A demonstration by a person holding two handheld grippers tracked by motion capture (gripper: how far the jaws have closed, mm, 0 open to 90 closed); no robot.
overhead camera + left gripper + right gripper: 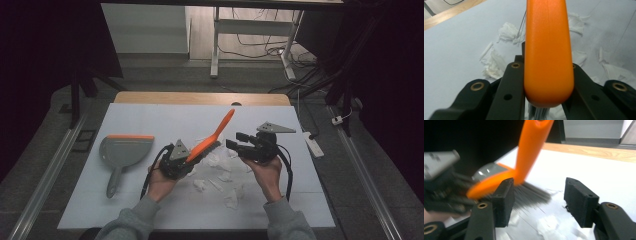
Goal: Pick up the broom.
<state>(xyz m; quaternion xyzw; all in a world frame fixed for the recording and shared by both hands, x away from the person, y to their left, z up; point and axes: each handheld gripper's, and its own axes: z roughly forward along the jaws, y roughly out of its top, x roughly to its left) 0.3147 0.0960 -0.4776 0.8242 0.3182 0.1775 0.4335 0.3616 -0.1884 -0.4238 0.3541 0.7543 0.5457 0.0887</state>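
Observation:
An orange hand brush point(216, 132) with grey bristles is tilted up over the white sheet, its handle pointing to the far right. My left gripper point(191, 156) is shut on the brush's head end; in the left gripper view the orange back point(547, 50) sits clamped between the two jaws. My right gripper point(234, 140) stands open just right of the brush, its jaws spread apart beside the bristles point(531, 193) and touching nothing. Torn white paper scraps point(220, 176) lie under and in front of both grippers. A grey dustpan point(125, 150) with an orange lip rests flat at the left.
A white sheet point(150, 120) covers the wooden table point(200, 97). A small white oblong device point(314, 142) lies at the sheet's right edge. Metal rails run along the floor on both sides, and a desk frame with cables stands beyond the table.

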